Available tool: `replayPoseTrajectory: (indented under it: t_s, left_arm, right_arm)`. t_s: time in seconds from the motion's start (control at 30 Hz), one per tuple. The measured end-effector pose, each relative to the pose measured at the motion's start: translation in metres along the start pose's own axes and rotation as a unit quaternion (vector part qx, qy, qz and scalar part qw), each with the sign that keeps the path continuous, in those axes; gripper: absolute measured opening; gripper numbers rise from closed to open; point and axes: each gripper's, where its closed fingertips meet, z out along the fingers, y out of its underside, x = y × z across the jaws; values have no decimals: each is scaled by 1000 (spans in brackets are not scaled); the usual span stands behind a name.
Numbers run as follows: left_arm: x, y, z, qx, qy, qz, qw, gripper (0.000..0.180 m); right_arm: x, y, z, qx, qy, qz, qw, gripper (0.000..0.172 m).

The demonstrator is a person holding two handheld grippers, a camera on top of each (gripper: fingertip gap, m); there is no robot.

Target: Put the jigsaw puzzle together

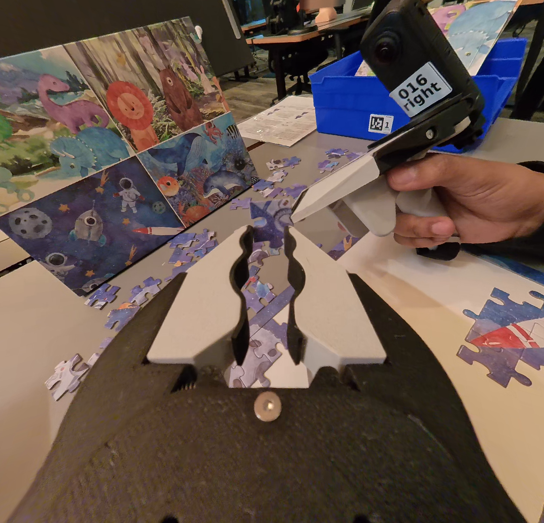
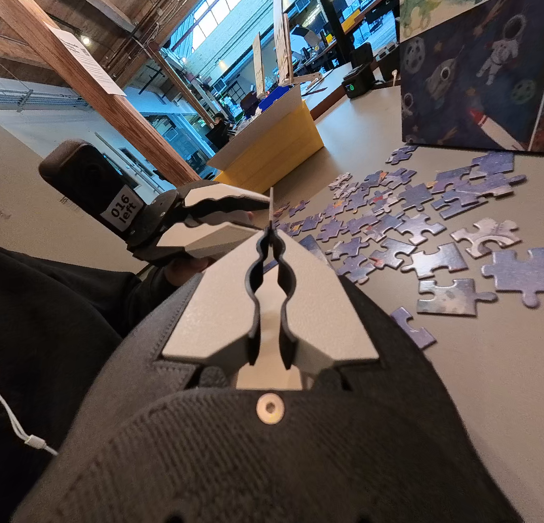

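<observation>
Cardboard edge is all the right wrist view gives of the blue-violet jigsaw piece [image 2: 271, 207]: a thin pale sliver rising from the right gripper [image 2: 270, 233], whose black pads are pressed together on its lower rim. The left wrist view shows its face [image 1: 270, 218], dark starry blue with a pale curved shape, part of it covered by both tools. It hangs in the air above the table, between the two grippers. The left gripper [image 1: 268, 230] has its fingers a little spread on either side of the piece's lower part; whether the pads [image 1: 290, 241] press its edges is hard to make out. A hand [image 1: 471, 202] around the right gripper's grip is cut off by the frame edge, and a dark sleeve [image 2: 59, 317] hides the lower left of the right wrist view.

Loose blue and purple jigsaw pieces [image 2: 426, 229] lie scattered over the grey table [image 2: 485, 391]. A pale board [image 1: 426, 288] carries an assembled patch with a red and white rocket [image 1: 506, 341]. Leaning at the back stands a picture panel [image 1: 103, 155] of dinosaurs, forest animals, sea creatures and astronauts. A blue plastic bin [image 1: 347, 108], a printed sheet [image 1: 279, 123] and a yellow box [image 2: 270, 152] sit farther off, with desks, wooden beams and windows behind.
</observation>
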Motion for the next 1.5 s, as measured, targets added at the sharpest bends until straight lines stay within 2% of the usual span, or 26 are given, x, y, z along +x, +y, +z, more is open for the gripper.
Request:
replayPoseTrajectory:
  t_s: [0.3, 0.5, 0.7, 0.83, 1.03, 1.5]
  left_arm:
    - [-3, -2, -2, 12, 28, -59, 998, 24]
    - [-10, 19, 2, -29, 67, -112, 991, 44]
    - [-10, 25, 3, -36, 86, -133, 987, 44]
    - [4, 34, 4, -60, 143, -163, 974, 36]
    - [10, 40, 4, -79, 183, -208, 957, 5]
    - [32, 48, 2, -107, 242, -200, 944, 5]
  right_arm:
    - [7, 0, -4, -8, 22, -15, 1000, 0]
    - [20, 12, -7, -66, 82, -88, 991, 0]
    - [18, 32, -1, -128, 76, -117, 982, 0]
    - [16, 42, 0, -157, 66, -126, 977, 0]
    - [13, 35, -1, -130, 49, -97, 985, 0]
    - [7, 22, -3, -87, 12, -52, 995, 0]
